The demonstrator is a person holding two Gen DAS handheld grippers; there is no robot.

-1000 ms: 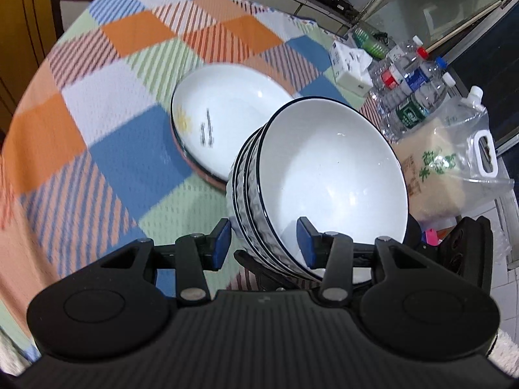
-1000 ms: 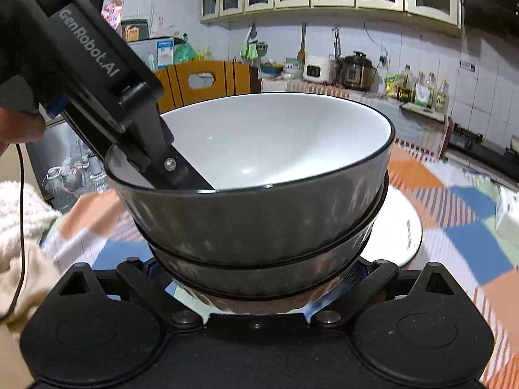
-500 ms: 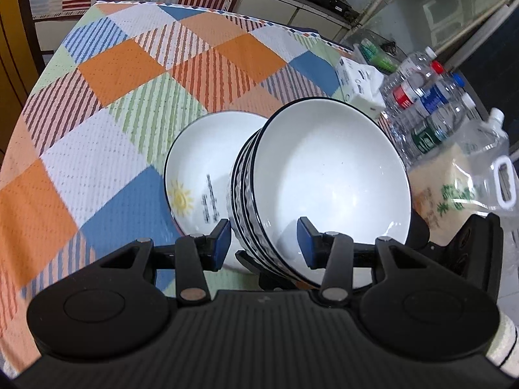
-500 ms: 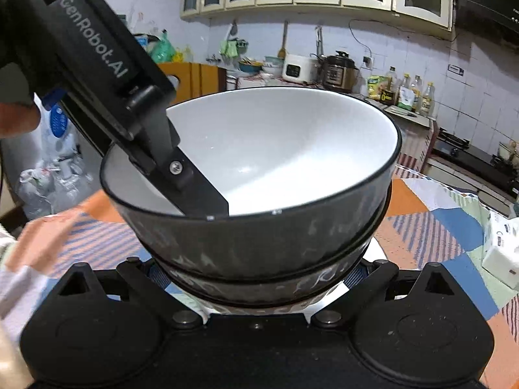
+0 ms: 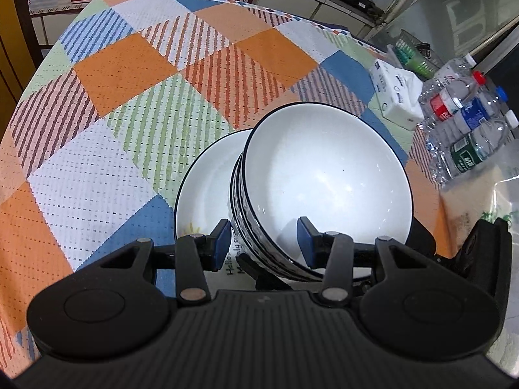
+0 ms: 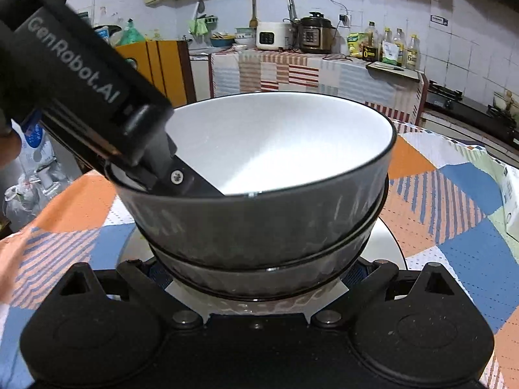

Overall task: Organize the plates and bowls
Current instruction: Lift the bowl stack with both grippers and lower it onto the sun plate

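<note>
A stack of white bowls [image 5: 324, 178] with dark patterned outsides hangs tilted just above a white plate [image 5: 207, 188] that lies on the chequered tablecloth [image 5: 129, 64]. My left gripper [image 5: 264, 241] is shut on the stack's near wall, one blue pad inside the top bowl and the other against the outside. In the right wrist view the bowl stack [image 6: 275, 149] fills the middle. My right gripper [image 6: 256, 275] clasps the lowest bowl from both sides, its pads mostly hidden under it. The left gripper's finger [image 6: 181, 178] reaches over the rim, and the plate [image 6: 386, 243] shows beneath.
A white box [image 5: 395, 97] and several water bottles [image 5: 467, 129] sit at the table's right edge, with a clear plastic bag [image 5: 506, 201] nearer. Beyond the table stand a yellow chair [image 6: 155, 64] and a counter with cookers [image 6: 311, 35].
Both grippers have carried the bowl stack over and down toward the plate; the plate, earlier beyond and left of the bowls, now lies partly beneath them. Neither grip has altered.
</note>
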